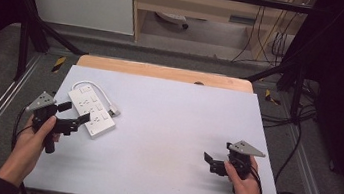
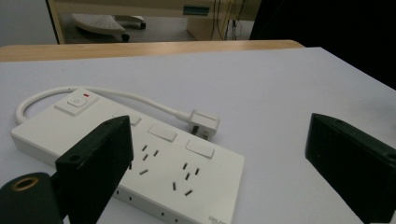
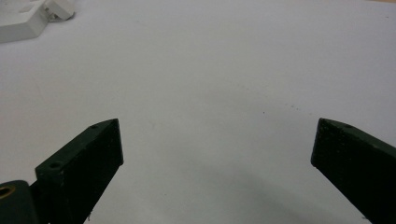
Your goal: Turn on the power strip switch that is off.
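The white power strip (image 1: 92, 107) lies flat on the left part of the bench (image 1: 164, 141), set at a slant, its switch end farther from the person and its short cord (image 2: 116, 95) looping round from that end to a flat plug (image 2: 204, 123) that rests on the bench just beside the strip's long edge. It looks like a rigid plastic slab, fairly light, with smooth and probably slippery faces; it should not bend or dent in a grip, though the rocker switches (image 2: 161, 133) along the top could be pressed by accident. The best hold, as I judge it, is across the narrow width, jaws on the two long side walls near the middle so it lifts level, since its flat top offers nothing to pinch. The cord is soft and will trail, and the plug will drag or swing if the strip is raised.

The left gripper (image 1: 74, 117) sits at the strip's near end with its jaws spread wide, one jaw over the strip's near corner, holding nothing. The right gripper (image 1: 214, 162) is well apart on the right side of the bench, jaws likewise spread over bare surface
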A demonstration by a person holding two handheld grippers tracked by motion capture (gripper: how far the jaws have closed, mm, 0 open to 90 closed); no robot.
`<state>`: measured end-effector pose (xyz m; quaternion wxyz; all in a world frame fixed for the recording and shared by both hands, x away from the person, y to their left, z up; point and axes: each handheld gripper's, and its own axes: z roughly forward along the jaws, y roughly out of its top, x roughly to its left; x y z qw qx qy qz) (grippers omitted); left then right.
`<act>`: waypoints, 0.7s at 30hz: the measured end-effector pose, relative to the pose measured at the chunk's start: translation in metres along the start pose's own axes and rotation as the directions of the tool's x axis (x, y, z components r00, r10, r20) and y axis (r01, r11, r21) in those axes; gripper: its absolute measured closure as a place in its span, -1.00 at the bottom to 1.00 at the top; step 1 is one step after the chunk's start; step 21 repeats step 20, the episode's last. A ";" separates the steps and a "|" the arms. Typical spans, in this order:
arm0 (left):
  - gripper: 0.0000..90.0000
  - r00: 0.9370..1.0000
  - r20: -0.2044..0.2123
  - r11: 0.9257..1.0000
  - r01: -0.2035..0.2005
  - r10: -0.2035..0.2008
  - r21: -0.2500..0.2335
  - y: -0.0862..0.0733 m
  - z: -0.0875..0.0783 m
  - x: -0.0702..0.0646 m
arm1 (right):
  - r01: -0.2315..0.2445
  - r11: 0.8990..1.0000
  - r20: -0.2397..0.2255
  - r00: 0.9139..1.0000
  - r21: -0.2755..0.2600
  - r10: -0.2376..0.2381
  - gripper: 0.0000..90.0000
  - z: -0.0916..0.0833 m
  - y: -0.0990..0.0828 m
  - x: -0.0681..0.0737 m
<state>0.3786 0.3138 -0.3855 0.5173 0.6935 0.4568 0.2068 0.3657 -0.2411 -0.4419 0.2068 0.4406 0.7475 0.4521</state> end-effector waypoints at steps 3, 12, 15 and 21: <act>-0.83 1.000 0.005 1.000 -0.002 0.002 0.007 -0.007 -0.003 -0.004 | -0.002 1.000 0.000 1.000 0.001 0.002 -0.94 0.000 0.000 0.000; -0.82 1.000 0.017 0.999 -0.004 0.003 0.044 -0.035 -0.005 -0.018 | 0.003 1.000 0.000 1.000 0.001 -0.003 -0.94 0.000 0.000 0.000; -0.81 1.000 0.018 0.997 -0.007 0.006 0.081 -0.048 -0.004 -0.023 | 0.003 1.000 0.001 1.000 0.003 -0.003 -0.94 0.001 0.000 0.000; -0.80 0.999 0.026 0.986 -0.046 0.043 0.160 -0.064 -0.001 -0.032 | 0.012 1.000 0.013 1.000 0.021 -0.012 -0.95 0.003 -0.001 0.000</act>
